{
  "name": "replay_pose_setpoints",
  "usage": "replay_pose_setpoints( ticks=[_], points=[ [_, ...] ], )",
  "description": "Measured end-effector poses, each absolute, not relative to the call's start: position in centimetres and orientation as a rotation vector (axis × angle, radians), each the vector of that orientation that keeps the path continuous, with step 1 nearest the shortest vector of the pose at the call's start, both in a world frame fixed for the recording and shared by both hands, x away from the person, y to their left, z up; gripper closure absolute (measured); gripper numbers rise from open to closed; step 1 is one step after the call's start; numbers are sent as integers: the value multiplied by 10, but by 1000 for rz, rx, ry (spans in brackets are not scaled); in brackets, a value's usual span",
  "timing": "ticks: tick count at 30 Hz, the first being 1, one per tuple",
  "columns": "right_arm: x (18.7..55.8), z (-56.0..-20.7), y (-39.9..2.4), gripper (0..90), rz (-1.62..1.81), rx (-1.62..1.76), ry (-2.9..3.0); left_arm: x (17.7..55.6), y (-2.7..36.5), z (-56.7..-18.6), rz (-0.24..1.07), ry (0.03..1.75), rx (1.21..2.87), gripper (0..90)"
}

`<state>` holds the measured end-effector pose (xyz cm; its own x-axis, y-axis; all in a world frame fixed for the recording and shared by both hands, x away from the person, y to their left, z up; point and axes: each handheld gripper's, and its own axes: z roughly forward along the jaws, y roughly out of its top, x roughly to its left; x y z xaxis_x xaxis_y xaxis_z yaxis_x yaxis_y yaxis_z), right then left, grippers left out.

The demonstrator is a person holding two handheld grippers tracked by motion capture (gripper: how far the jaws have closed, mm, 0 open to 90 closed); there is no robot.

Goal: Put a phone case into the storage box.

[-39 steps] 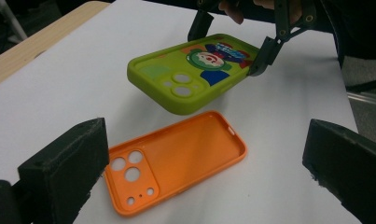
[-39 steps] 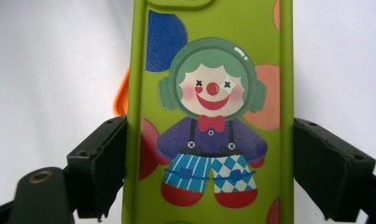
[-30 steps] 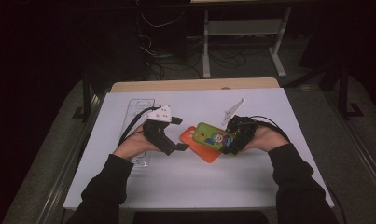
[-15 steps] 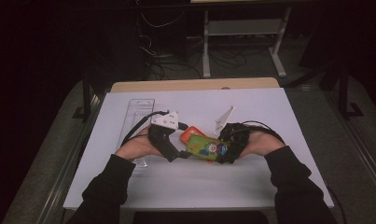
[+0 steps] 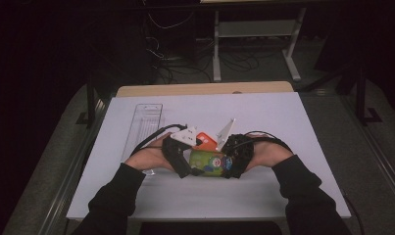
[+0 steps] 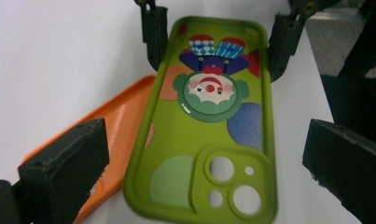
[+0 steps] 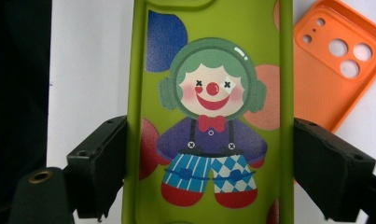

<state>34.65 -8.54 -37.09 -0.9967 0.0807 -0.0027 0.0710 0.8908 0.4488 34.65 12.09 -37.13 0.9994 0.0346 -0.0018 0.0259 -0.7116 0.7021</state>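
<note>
1. Green phone case (image 5: 207,162) printed with a clown lies near the middle of the white table (image 5: 293,122) in the high view, between the two tools. An orange phone case (image 5: 205,141) lies just beyond it, partly under it. The left gripper (image 5: 185,169) comes in from the left and the right gripper (image 5: 229,164) from the right, each at one end of the green case. A clear plastic tray (image 5: 145,122) lies farther off to the left, well apart from the cases. Dark sleeves (image 5: 111,196) enter from the near edge

2. Left gripper view looks along the green phone case (image 6: 209,126) from its camera-cutout end, the clown upside down here. The left gripper (image 6: 209,172) has its two black jaws spread wide, one on each side of that end; gaps show between jaws and case rim, so nothing is pinched. At the far end the right gripper (image 6: 213,42) has one finger against each long edge of the case. The orange phone case (image 6: 115,135) lies to the left, its edge tucked beneath the green one, on the white table (image 6: 59,56)

3. Right gripper view shows the green phone case (image 7: 209,116) running up the middle, clown upright. The right gripper (image 7: 209,172) pinches it across its width, with the pads (image 7: 104,163) pressed to both long edges. The orange phone case (image 7: 335,65) lies at the upper right, inner side up with its camera holes showing, just beside the green case on the white table (image 7: 87,60)
</note>
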Motion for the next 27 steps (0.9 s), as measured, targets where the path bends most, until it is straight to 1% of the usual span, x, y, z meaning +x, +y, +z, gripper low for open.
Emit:
replay_pose_setpoints(
  ticks=[19, 27],
  points=[
    [339, -366, -78, 153, 739, 50, 3015, 343, 105, -386, 5, 0, 2446, 0],
    [339, -365, -78, 154, 744, 45, 3013, 343, 104, -389, -16, -5, 2443, 87]
  ],
)
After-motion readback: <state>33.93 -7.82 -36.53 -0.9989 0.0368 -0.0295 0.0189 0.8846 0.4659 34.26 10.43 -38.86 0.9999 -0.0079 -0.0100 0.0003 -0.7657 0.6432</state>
